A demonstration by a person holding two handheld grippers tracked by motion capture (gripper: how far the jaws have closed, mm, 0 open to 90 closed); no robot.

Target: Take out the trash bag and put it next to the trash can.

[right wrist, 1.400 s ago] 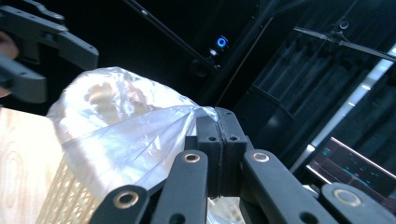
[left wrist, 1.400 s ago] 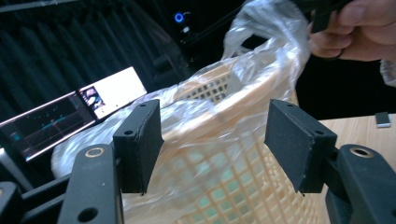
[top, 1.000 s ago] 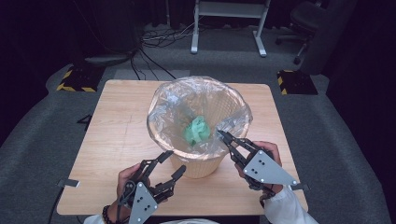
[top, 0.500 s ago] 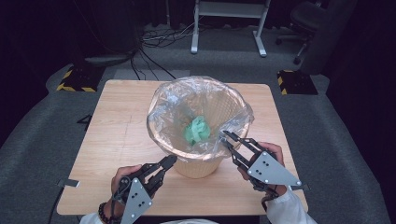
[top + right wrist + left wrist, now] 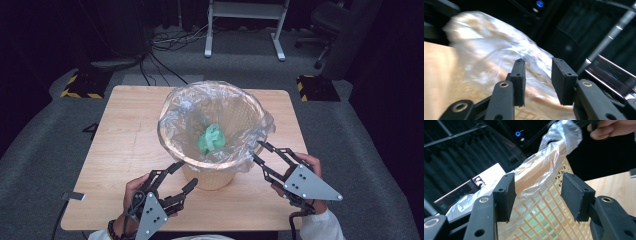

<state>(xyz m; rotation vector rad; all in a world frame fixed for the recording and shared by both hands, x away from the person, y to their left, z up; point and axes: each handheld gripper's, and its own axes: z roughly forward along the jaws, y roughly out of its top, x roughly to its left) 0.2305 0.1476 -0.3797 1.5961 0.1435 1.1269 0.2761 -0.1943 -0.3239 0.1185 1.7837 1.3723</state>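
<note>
A cream lattice basket (image 5: 210, 177) stands mid-table, lined with a clear plastic bag (image 5: 200, 100) folded over its rim. A crumpled green wad (image 5: 210, 139) lies inside. My left gripper (image 5: 186, 175) is at the basket's near-left side; its jaws have just been opening. In the left gripper view it (image 5: 538, 180) is open, with the bag's overhang (image 5: 544, 165) and the lattice wall (image 5: 549, 220) showing in the gap, unpinched. My right gripper (image 5: 256, 150) is beside the near-right rim; its jaws have just been opening too and hold nothing. It (image 5: 537, 65) faces the blurred bag (image 5: 486, 50).
The wooden table (image 5: 125, 125) has bare room to the left of and behind the basket. On the grey floor beyond it are cables (image 5: 170, 45), a white desk frame (image 5: 245, 30), an office chair (image 5: 332, 20) and two yellow-striped blocks (image 5: 80, 85).
The right gripper, shut at the bag's rim a second ago, has opened and drawn back to the right. The left gripper shut half a second ago and stands open again.
</note>
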